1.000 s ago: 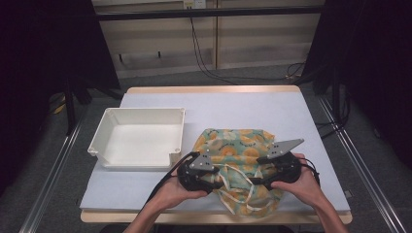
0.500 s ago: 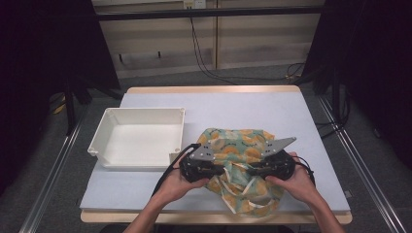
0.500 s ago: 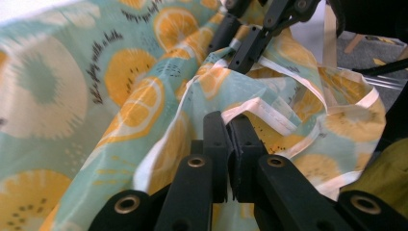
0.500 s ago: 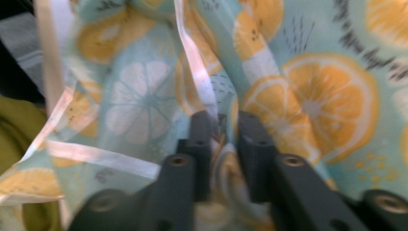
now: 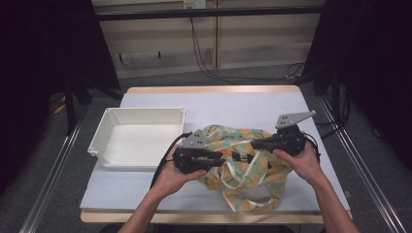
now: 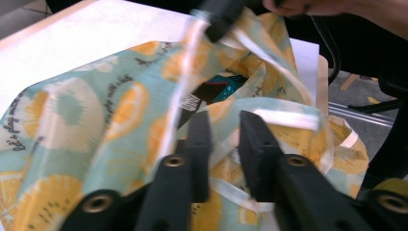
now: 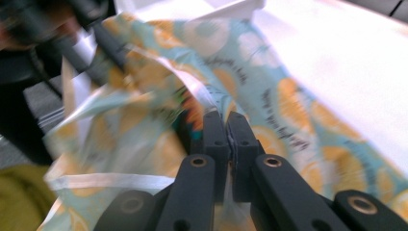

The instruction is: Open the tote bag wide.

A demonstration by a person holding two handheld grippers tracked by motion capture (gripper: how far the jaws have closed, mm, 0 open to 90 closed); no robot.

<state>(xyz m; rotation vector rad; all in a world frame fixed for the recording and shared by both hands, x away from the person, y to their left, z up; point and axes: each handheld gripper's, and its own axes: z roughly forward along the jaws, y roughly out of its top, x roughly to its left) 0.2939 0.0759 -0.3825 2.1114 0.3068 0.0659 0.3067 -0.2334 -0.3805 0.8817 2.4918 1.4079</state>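
Observation:
A cloth bag [image 5: 252, 177] printed with orange slices on pale teal, with white straps, lies on the near half of the table. My left gripper [image 5: 235, 156] points right at the bag's mouth. In the left gripper view its jaws [image 6: 223, 120] have just been opening and stand apart, with a white strap and the rim loose between them. My right gripper [image 5: 253, 144] points left; its jaws [image 7: 226, 118] have just been closing and are shut on the bag's rim [image 7: 211, 103]. A dark packet with a label [image 6: 211, 94] shows inside the mouth.
A white empty tray [image 5: 104, 141] sits to the left of the bag on the white table top [image 5: 218, 102]. The table's near edge runs just below the bag. Metal rails and dark floor flank the table on both sides.
Both hands have risen. The right gripper has moved up and to the right with the rim, so the bag's mouth is stretched wider. The right jaws have shut; the left jaws have parted.

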